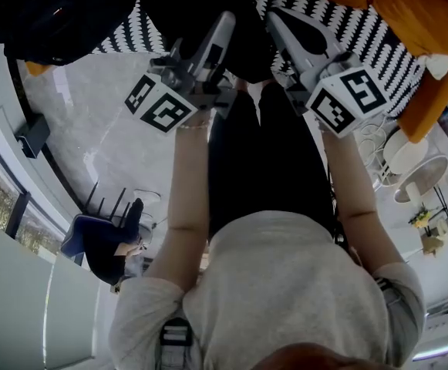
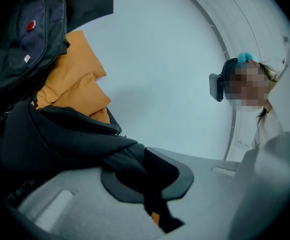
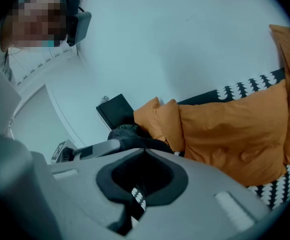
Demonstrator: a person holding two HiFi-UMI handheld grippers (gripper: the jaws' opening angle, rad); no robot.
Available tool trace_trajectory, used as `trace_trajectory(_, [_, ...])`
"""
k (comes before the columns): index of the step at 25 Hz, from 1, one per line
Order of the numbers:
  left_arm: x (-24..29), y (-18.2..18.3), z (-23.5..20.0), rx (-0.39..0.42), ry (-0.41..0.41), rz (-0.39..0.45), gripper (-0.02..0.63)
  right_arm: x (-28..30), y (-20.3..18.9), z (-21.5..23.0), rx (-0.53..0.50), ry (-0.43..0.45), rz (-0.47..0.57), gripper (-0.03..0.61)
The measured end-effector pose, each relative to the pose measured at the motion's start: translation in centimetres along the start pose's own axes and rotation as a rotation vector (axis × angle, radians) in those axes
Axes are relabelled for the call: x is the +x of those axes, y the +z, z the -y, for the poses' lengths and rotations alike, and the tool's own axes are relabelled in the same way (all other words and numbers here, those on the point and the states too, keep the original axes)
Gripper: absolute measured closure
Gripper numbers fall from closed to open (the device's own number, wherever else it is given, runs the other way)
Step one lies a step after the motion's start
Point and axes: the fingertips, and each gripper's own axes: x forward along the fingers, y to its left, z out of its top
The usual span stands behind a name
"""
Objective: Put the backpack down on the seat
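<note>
The black backpack [image 1: 197, 10] hangs between my two grippers, above the black-and-white patterned seat [image 1: 355, 29]. In the left gripper view its black fabric [image 2: 70, 134] fills the lower left, and my left gripper [image 2: 148, 159] is shut on a fold of it. My left gripper [image 1: 224, 25] and right gripper [image 1: 277, 20] point at the bag side by side. My right gripper [image 3: 144, 154] is shut, and a black strap [image 3: 130, 209] runs down between its pads. Orange cushions [image 3: 234, 129] lean on the seat back behind the bag.
A second dark backpack [image 2: 25, 39] lies on the seat at the left [image 1: 62, 14]. More orange cushions [image 1: 409, 14] fill the seat's right end. A person sits on a chair [image 1: 108, 245] on the grey floor. White round tables [image 1: 416, 168] stand at the right. A black box [image 3: 116, 111] sits by the wall.
</note>
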Motion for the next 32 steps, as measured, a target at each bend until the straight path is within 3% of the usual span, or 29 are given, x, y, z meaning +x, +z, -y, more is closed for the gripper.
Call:
trace_trajectory(11, [1.8,0.9,-6.3,-0.011,0.063,0.047,0.595,3.0,-2.7,3.1,0.037,0.001,-0.039,0.575])
trace_trajectory(20, [3.7,1.3,-10.5,0.026,0.06,0.062,0.595,6.5,-2.9,5.7,0.042,-0.004,-0.06,0.575])
trace_trajectory(32, [4.8,-1.9,-18.9,0.034,0.178,-0.083,0.594,9.0,-5.5,7.0,0.02,0.007,-0.139,0.575])
